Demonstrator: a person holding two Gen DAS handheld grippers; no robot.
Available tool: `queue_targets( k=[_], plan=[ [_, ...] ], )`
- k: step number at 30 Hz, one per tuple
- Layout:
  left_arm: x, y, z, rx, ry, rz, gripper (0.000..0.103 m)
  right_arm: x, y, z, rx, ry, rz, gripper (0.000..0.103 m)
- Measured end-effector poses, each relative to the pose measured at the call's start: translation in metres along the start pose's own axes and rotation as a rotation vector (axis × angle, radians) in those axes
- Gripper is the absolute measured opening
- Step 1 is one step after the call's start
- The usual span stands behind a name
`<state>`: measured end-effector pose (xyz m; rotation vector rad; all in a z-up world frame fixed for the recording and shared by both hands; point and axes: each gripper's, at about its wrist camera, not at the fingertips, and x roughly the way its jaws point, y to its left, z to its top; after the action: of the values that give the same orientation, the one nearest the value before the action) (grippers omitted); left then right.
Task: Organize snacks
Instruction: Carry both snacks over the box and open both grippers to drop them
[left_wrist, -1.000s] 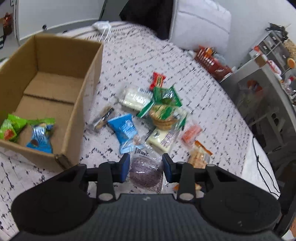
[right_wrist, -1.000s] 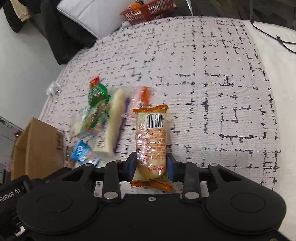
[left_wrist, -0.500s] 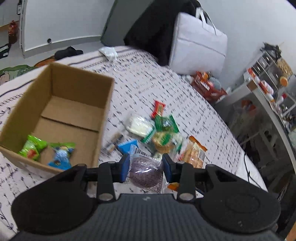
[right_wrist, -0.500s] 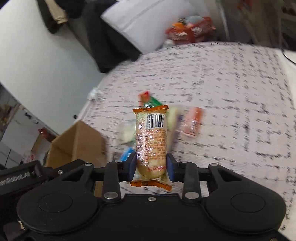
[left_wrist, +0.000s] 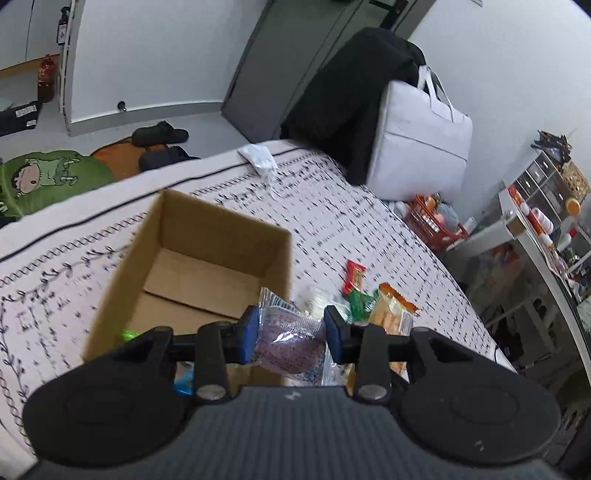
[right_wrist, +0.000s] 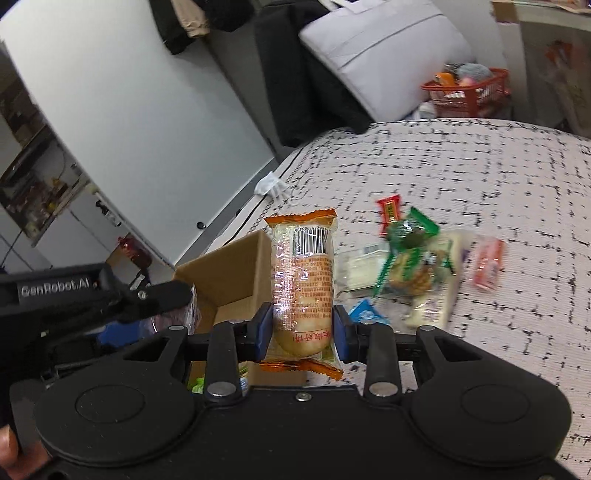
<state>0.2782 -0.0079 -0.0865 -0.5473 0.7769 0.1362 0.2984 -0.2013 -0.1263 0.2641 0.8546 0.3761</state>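
Note:
My left gripper (left_wrist: 289, 332) is shut on a clear-wrapped purple round cake (left_wrist: 286, 338), held in the air over the near right corner of the open cardboard box (left_wrist: 207, 236). My right gripper (right_wrist: 302, 328) is shut on an orange-edged bread packet (right_wrist: 301, 280), held upright above the box's right edge (right_wrist: 229, 273). That packet also shows in the left wrist view (left_wrist: 391, 314). The left gripper's body (right_wrist: 92, 295) shows at the left of the right wrist view. A green snack (left_wrist: 129, 334) lies in the box.
A heap of loose snacks (right_wrist: 413, 262) lies on the patterned bedspread (right_wrist: 498, 177) right of the box, with a red bar (left_wrist: 354, 275) and an orange packet (right_wrist: 487, 262). A white bag (left_wrist: 417, 140), dark clothes and a red basket (right_wrist: 465, 92) stand beyond the bed.
Both grippers have lifted with their snacks and moved left toward the box. The left one now hangs over the box's corner, the right one close beside it.

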Motion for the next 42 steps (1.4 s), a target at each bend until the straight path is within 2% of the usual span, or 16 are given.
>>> queue_targets(
  k=[14,27,32,38,42],
  plan=[
    [0.003,0.065,0.019,-0.089,0.030,0.038,0.038,0.017,0.054,-0.014,-0.099,0.028,-0.006,0.033],
    [-0.004,0.087,0.029,-0.121,0.032,0.035,0.046,0.038,0.073,-0.024,-0.145,0.080,-0.029,0.034],
    [-0.011,0.091,0.027,-0.121,0.031,0.049,0.060,0.036,0.078,-0.028,-0.177,0.084,-0.033,0.037],
    [-0.015,0.092,0.020,-0.112,0.054,0.066,0.067,0.038,0.071,-0.030,-0.151,0.121,-0.051,0.048],
    [-0.019,0.088,0.017,-0.097,0.064,0.072,0.073,0.030,0.067,-0.027,-0.134,0.113,-0.058,0.055]
  ],
)
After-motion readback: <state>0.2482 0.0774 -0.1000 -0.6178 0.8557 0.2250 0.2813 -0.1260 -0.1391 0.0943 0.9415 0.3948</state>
